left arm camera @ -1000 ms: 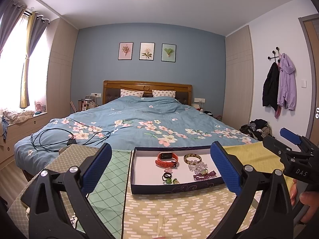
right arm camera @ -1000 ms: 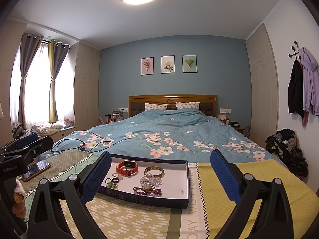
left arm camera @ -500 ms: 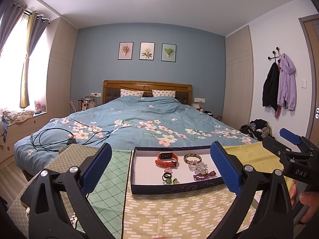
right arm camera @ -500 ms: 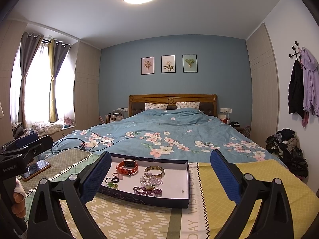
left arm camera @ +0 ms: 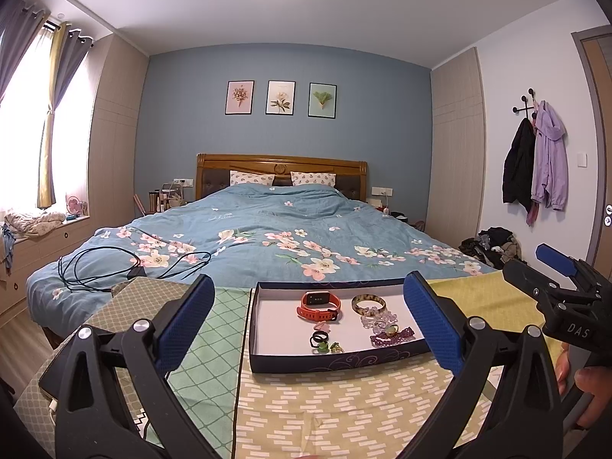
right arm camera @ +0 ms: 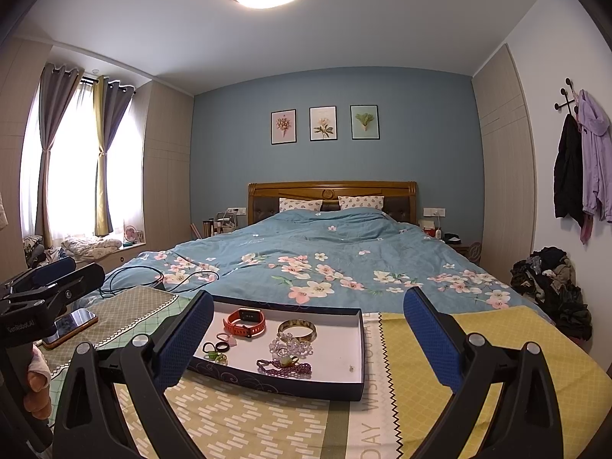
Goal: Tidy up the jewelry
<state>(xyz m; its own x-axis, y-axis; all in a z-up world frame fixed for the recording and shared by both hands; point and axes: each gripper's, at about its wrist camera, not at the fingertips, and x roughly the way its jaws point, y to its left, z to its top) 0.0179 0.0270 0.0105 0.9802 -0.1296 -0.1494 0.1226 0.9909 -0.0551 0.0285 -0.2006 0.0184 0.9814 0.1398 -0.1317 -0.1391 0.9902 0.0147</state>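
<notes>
Ahead of the left gripper (left arm camera: 308, 323), framed between its two blue-padded fingers, sits a shallow dark-blue cardboard tray with a white floor (left arm camera: 264, 329); the jaws stand wide apart and hold nothing. The tray rests on a yellow-green patterned cloth (left arm camera: 336, 409) spread over the foot of a bed with a blue flowered duvet (left arm camera: 267, 237).

Inside the tray, toward the far wall from this gripper, lies an orange-strapped smart watch (left arm camera: 319, 305), and just to its right a mottled gold-brown bangle (left arm camera: 367, 303). Nearer, right of centre, a clear crystal bead bracelet (left arm camera: 376, 318) touches the bangle, with a purple beaded strand (left arm camera: 392, 336) in front of it. Toward the near wall lie small black hair ties (left arm camera: 318, 339) beside tiny green ornaments (left arm camera: 333, 347).

The right gripper (right arm camera: 308, 340) is likewise spread wide and empty, hovering short of the tray, which lies ahead and slightly to its left, its near left corner hidden behind the left finger. From the right wrist view a smartphone with a dark screen (right arm camera: 70, 323) lies far to the left on a green lattice-patterned cloth (right arm camera: 126, 313), just beyond the other gripper's black frame. A black cable (left arm camera: 114, 267) loops on the duvet beyond the cloths, ahead-left of the left gripper.
</notes>
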